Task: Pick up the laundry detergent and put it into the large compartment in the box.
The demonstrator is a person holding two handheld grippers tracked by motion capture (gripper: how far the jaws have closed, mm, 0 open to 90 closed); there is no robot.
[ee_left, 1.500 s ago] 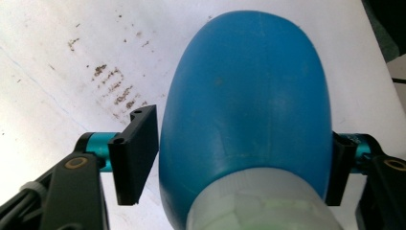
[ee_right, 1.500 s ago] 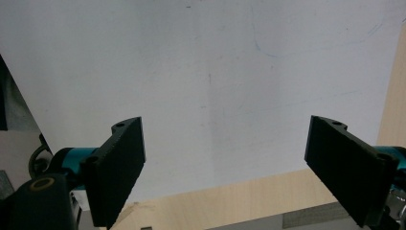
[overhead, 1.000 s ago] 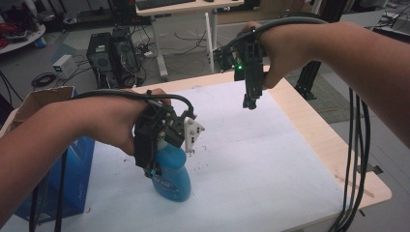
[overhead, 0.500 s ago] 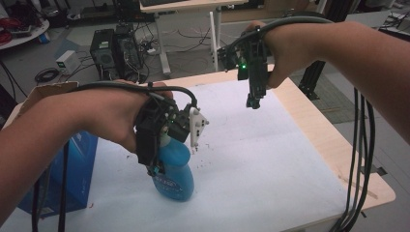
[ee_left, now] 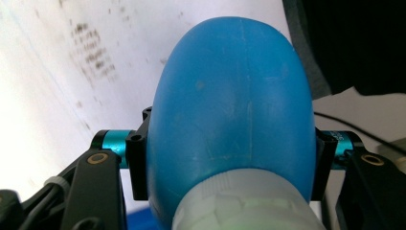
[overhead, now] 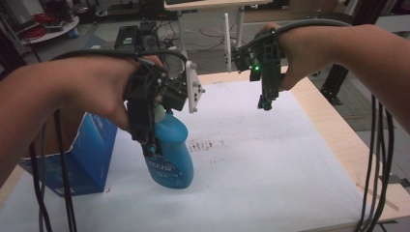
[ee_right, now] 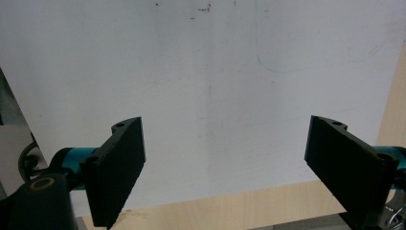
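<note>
While the left claw [overhead: 153, 145] stays clenched on the blue bottle [overhead: 170, 152], it has lifted and tilted it since a second ago, near the tabletop's [overhead: 270, 159] left edge beside the blue box [overhead: 92, 150] | judged: carry underway | smooth rounded plastic, grey cap | right claw [overhead: 265, 102] released, empty, over far edge.

Smooth blue plastic bottle [ee_left: 230, 100] – matt, pale wood table [overhead: 338, 140]
</note>
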